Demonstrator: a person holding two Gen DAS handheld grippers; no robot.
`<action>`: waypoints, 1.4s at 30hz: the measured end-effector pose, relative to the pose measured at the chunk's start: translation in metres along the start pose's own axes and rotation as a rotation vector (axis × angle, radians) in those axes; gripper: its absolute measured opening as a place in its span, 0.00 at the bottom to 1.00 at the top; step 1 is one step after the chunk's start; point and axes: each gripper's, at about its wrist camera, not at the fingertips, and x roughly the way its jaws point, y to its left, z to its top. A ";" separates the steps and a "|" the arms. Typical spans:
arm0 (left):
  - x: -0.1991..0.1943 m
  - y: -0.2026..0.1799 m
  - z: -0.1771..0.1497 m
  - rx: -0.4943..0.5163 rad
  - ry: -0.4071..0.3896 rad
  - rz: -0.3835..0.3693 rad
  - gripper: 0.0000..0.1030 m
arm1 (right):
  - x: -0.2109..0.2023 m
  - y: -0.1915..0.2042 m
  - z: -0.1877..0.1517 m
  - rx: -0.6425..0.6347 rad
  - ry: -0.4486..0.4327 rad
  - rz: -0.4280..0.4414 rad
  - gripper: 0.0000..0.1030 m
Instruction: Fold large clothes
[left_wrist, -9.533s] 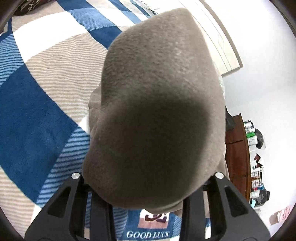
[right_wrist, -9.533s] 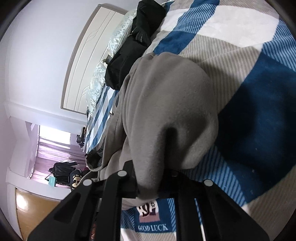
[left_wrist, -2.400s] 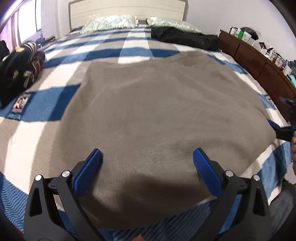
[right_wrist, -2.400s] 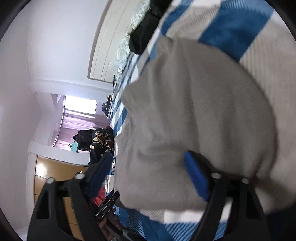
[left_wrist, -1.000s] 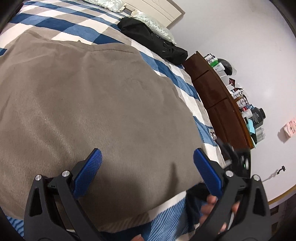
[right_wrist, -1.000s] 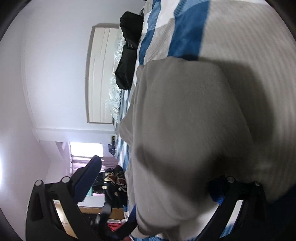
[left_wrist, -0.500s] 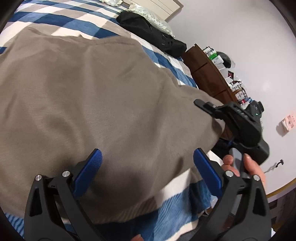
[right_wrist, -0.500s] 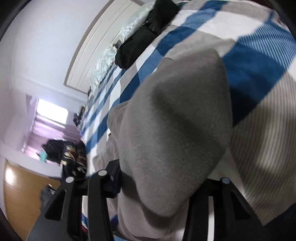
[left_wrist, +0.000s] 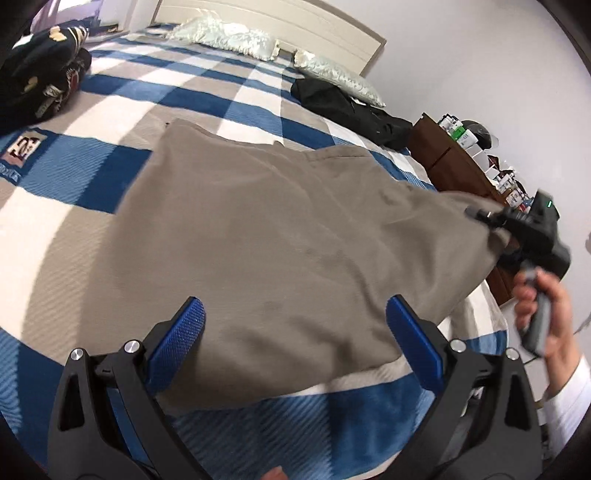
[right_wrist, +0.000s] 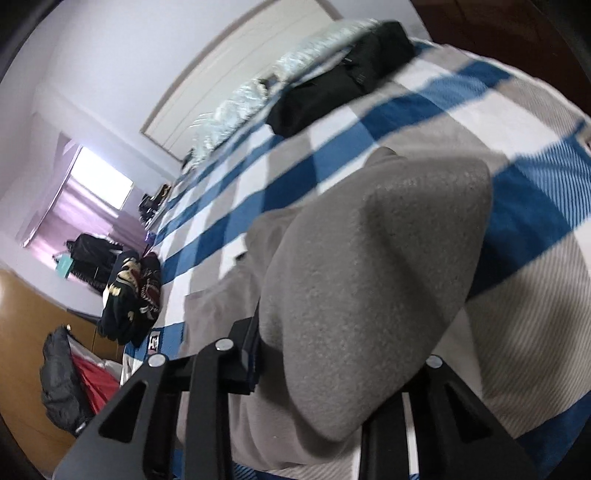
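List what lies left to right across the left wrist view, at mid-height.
Dark patterned clothes → grey garment → right claw gripping its corner → dresser.

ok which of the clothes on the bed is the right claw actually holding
The grey-brown garment, spread across the plaid blanket: the right claw has its corner pinched and lifted. The black garment by the pillows lies untouched.

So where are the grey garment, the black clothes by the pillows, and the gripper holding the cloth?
grey garment (left_wrist: 266, 236), left wrist view, middle.
black clothes (left_wrist: 347, 107), left wrist view, centre.
right gripper (left_wrist: 491, 218), left wrist view, fingertips.
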 end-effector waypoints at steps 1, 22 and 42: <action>0.001 0.006 -0.002 -0.005 0.005 -0.005 0.94 | -0.002 0.010 0.001 -0.029 -0.003 0.001 0.28; -0.008 0.067 -0.013 -0.261 -0.019 -0.063 0.94 | 0.068 0.270 -0.087 -0.738 0.215 -0.018 0.28; -0.194 0.181 -0.020 -0.330 -0.158 0.279 0.94 | 0.162 0.288 -0.256 -0.949 0.384 -0.186 0.32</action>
